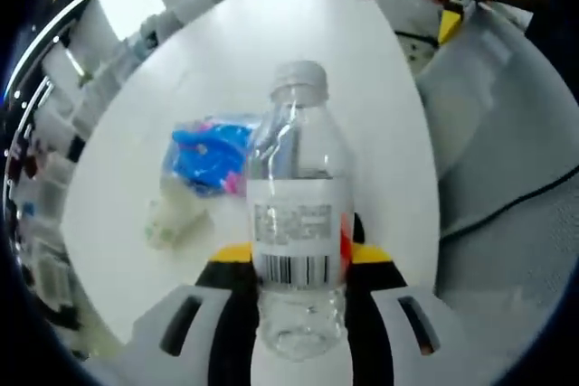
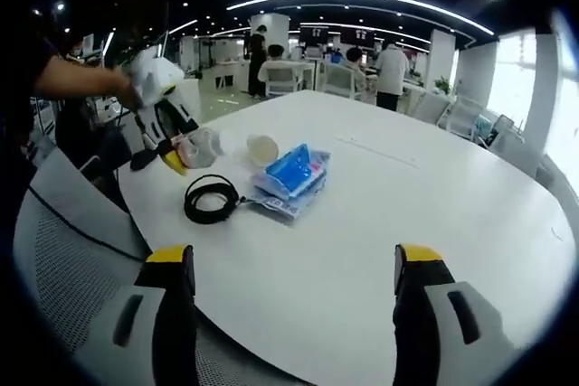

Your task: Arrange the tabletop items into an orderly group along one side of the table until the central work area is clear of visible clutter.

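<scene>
A clear plastic water bottle (image 1: 298, 223) with a white barcode label stands between the jaws of my left gripper (image 1: 298, 268), which is shut on it. In the right gripper view the same bottle (image 2: 203, 145) is low over the table's near-left edge, in the left gripper (image 2: 174, 153) held by a person's hand. A blue packet (image 1: 210, 155) (image 2: 294, 174) and a pale cup (image 1: 172, 219) (image 2: 262, 148) lie on the white table (image 2: 407, 196). My right gripper (image 2: 294, 268) is open above the table's near edge, holding nothing; it also shows far off (image 1: 416, 2).
A coiled black cable (image 2: 211, 198) lies on the table between the bottle and the blue packet. A grey mesh chair (image 2: 63, 241) stands at the table's left edge. More tables, chairs and people fill the office behind.
</scene>
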Available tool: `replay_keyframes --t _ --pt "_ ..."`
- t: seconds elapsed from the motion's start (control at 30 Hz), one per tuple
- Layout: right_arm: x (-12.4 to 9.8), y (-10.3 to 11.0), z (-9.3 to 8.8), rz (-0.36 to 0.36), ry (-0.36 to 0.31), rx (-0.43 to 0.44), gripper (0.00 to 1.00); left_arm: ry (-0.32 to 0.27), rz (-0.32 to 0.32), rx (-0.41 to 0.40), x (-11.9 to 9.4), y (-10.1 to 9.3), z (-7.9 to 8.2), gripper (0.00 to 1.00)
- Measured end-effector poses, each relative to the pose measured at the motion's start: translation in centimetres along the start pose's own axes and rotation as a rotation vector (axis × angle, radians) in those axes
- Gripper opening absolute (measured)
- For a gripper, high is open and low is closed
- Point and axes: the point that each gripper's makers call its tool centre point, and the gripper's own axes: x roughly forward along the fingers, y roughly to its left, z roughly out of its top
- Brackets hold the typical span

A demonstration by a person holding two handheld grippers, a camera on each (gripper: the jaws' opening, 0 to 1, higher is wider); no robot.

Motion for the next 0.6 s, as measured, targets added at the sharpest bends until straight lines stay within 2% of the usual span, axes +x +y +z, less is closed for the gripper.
replay_keyframes --t 0.33,0.6 --pt "1.9 3.3 1.7 0.073 -0.038 0.067 0.90 -0.079 -0.006 -0.053 0.5 -2.1 2.1 0.32" --pt "2.5 4.0 2.7 0.083 -0.071 0.139 0.89 -0.150 -0.007 -0.096 1.0 -3.4 4.3 0.32"
